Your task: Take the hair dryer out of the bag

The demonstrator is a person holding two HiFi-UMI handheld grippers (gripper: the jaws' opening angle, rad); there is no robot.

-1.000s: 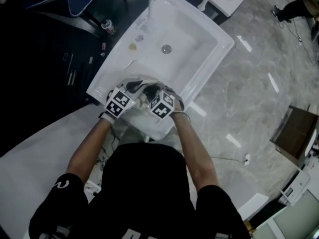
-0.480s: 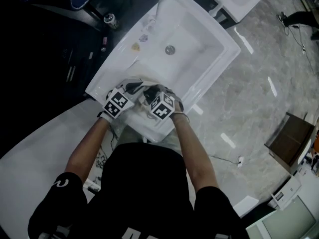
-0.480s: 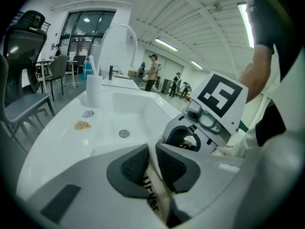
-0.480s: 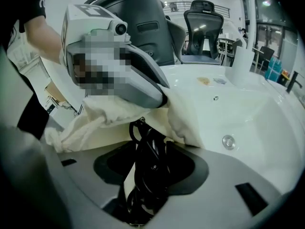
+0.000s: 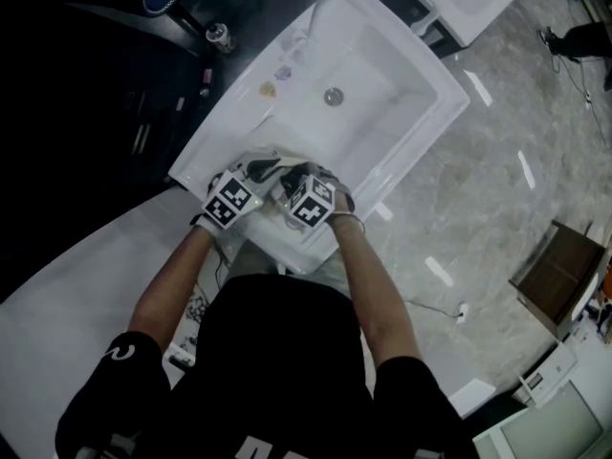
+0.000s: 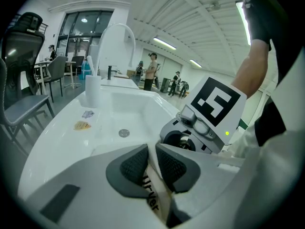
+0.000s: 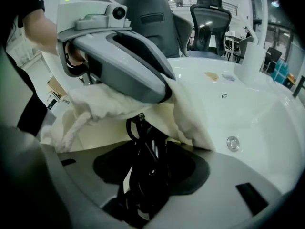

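Note:
A cream cloth bag (image 7: 102,104) lies on the near edge of the white sink (image 5: 421,60), between my two grippers. My left gripper (image 6: 151,163) is shut on the bag's printed edge and holds the mouth up. My right gripper (image 7: 151,173) points steeply down into the bag. Its jaws have just been opening, and the black hair dryer (image 7: 145,144) with its coiled cord stands between the pads with a thin gap on the left side. In the head view both grippers (image 5: 251,182) (image 5: 295,182) sit close together, and the dryer is mostly hidden there.
The basin's drain (image 5: 333,96) and the curved faucet (image 6: 116,37) lie beyond the bag. A white cup (image 6: 93,90) and small stickers sit on the sink's left ledge. Office chairs (image 6: 19,94) stand to the left, grey marble floor to the right.
Both grippers stay together at the sink's near edge. The right one has dipped slightly toward the bag. The head view has shifted a little.

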